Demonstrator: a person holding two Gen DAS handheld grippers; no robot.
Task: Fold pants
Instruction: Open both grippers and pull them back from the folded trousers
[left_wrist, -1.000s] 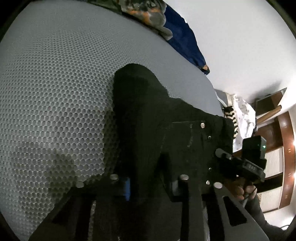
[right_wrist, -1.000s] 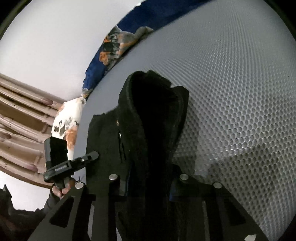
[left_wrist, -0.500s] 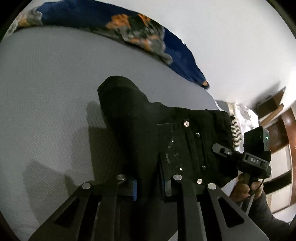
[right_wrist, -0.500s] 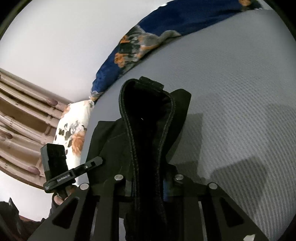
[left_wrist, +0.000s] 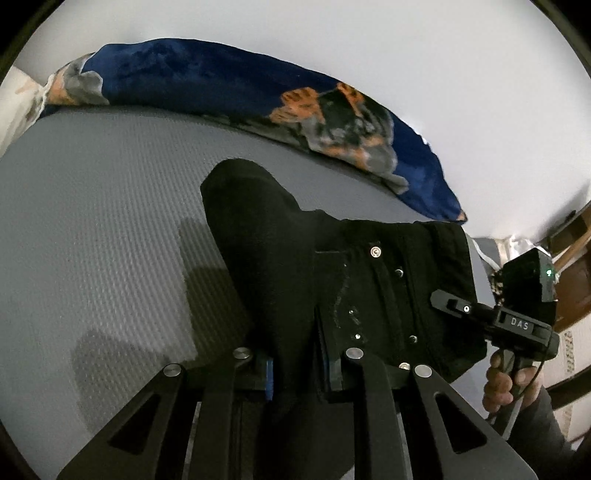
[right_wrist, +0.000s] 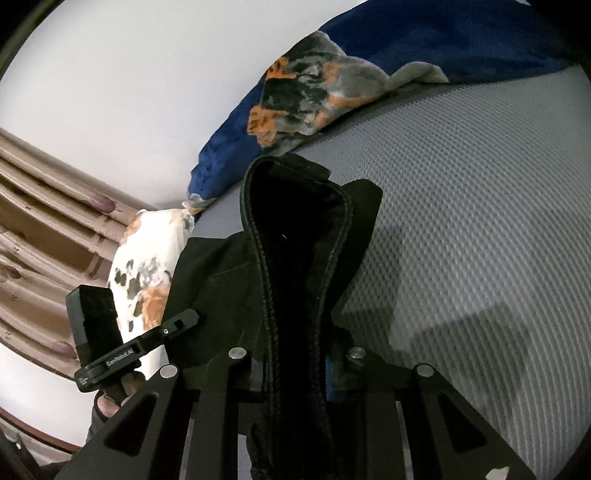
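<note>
Black pants (left_wrist: 332, 280) hang between my two grippers above a grey mesh-textured bed (left_wrist: 92, 221). My left gripper (left_wrist: 295, 369) is shut on the pants; the fly with metal buttons shows to the right of its fingers. My right gripper (right_wrist: 295, 369) is shut on the pants (right_wrist: 295, 240) at a stitched seam edge that rises in a loop before the camera. The right gripper also shows in the left wrist view (left_wrist: 491, 317), at the pants' far side. The left gripper shows in the right wrist view (right_wrist: 129, 354), at lower left.
A blue blanket with orange and grey patches (left_wrist: 258, 96) lies along the far edge of the bed against a white wall; it also shows in the right wrist view (right_wrist: 332, 85). A floral pillow (right_wrist: 147, 280) and brown headboard (right_wrist: 37, 221) stand at left. Wooden furniture (left_wrist: 569, 266) stands at right.
Both grippers have lifted and tilted up with the pants; the bed surface has dropped away and the blanket and wall have come into view. Both grips held.
</note>
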